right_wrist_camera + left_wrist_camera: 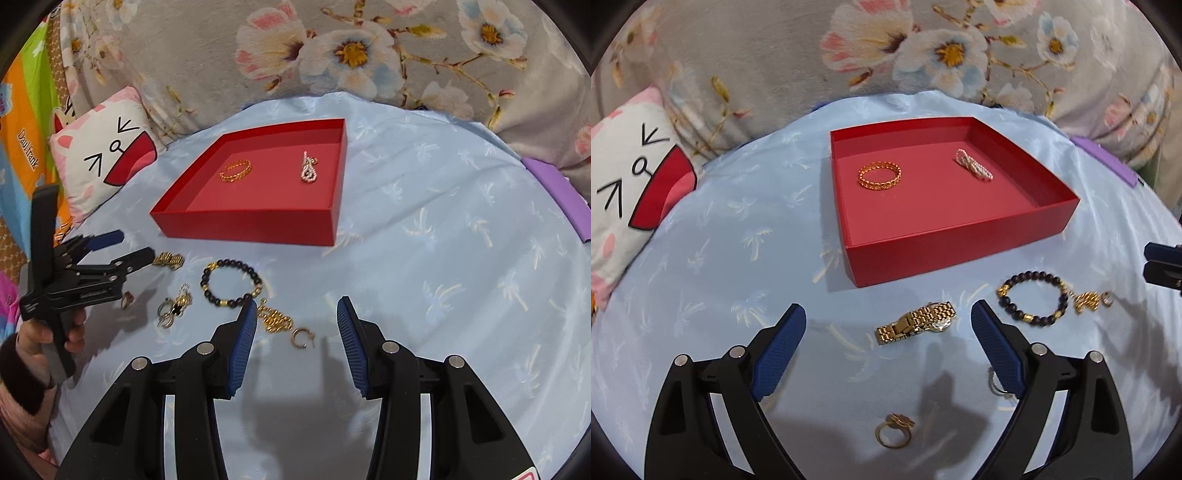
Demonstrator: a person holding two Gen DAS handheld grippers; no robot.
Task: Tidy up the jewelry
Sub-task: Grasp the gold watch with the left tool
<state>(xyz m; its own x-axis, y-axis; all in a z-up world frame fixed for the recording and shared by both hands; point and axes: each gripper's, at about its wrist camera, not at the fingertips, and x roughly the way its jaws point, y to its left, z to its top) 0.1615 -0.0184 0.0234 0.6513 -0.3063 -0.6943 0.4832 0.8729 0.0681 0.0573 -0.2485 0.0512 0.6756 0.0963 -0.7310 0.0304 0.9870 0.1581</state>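
red box [960, 254]: sits toward the far middle of the blue cloth [738, 258], open top, already holding a gold ring [880, 176] on its left side and a pearly piece [974, 169] toward its right.

gold watch [916, 322]: lies loose on the cloth just in front of the box's near wall. Metal link band, so probably the heaviest thing here and slippery – I'd pinch it across the clasp or the folded band, not the face.

left gripper [888, 328]: jaws wide apart, holding nothing and touching nothing. The watch lies between the blue pads but clear of both.

small ring [894, 430]: near edge of the cloth, below the watch – tiny and light, likely to skid if nudged.

bead bracelet [232, 283]: right of the watch, in front of the box. Beads on a cord, so floppy; grab one side of the loop and it will dangle.

gold chain clump [275, 319]: just beside the bracelet, with an open hoop earring [303, 338] next to it. Limp and tangle-prone.

right gripper [297, 334]: about half open, empty. The earring lies between its fingertips, with no contact that I can see.
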